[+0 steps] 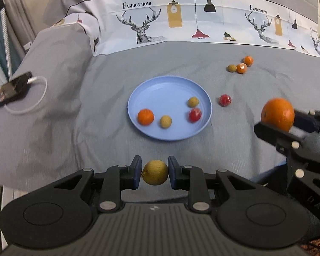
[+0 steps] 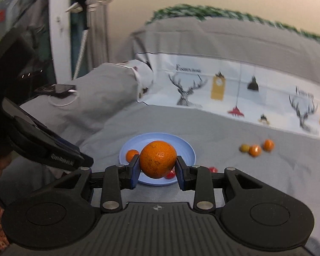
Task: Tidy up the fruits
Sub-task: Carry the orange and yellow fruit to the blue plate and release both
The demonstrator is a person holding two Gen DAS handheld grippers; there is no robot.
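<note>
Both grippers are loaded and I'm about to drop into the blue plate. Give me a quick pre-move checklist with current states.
1. Left gripper holds the yellow-green fruit squarely between its jaws: ok.
2. Right gripper holds the large orange on both sides: ok.
3. Blue plate has free room: ok, the back-left part is bare.
4. Fruit already in the plate stays clear of a drop there: ok, all four sit toward the front.
5. Grippers apart from each other: ok in the left wrist view.
6. Height above the plate: cannot tell.
</note>
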